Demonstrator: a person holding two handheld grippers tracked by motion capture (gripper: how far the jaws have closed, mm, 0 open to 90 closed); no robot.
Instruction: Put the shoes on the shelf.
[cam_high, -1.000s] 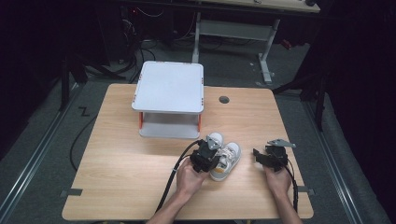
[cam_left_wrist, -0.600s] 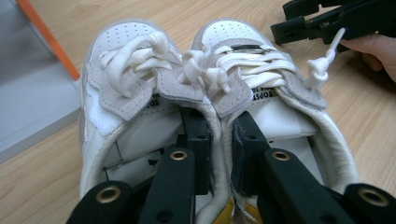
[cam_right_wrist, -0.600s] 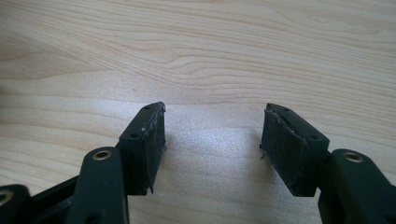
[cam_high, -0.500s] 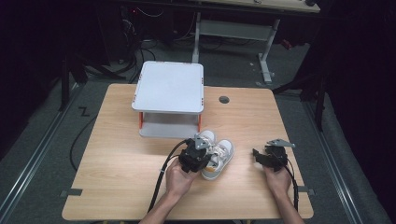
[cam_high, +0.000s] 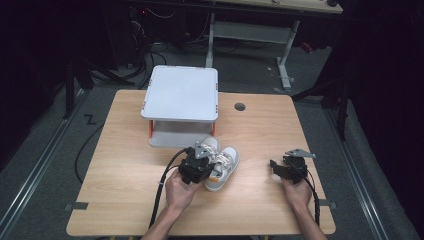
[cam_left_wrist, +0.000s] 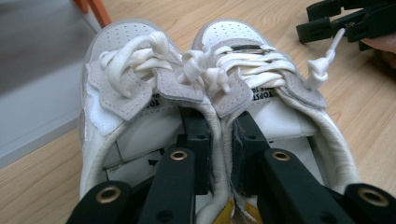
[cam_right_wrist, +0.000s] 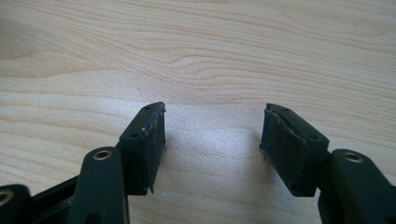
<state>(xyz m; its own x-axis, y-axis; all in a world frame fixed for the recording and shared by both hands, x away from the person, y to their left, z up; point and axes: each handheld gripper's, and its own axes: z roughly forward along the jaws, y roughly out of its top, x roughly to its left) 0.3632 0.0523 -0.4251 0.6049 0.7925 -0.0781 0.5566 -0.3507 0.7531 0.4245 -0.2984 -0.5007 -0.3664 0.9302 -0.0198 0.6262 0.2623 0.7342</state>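
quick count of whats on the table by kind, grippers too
shoes: 2, the left shoe and the right shoe, side by side, pinched together by their inner walls
white stand: 1
grippers: 2, the left gripper shut on both shoes, the right gripper open over the bare table
total: 5

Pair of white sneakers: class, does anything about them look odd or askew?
Yes. The pair of white sneakers is pinched together by the left gripper, one jaw inside each shoe; a knotted lace end trails loose.
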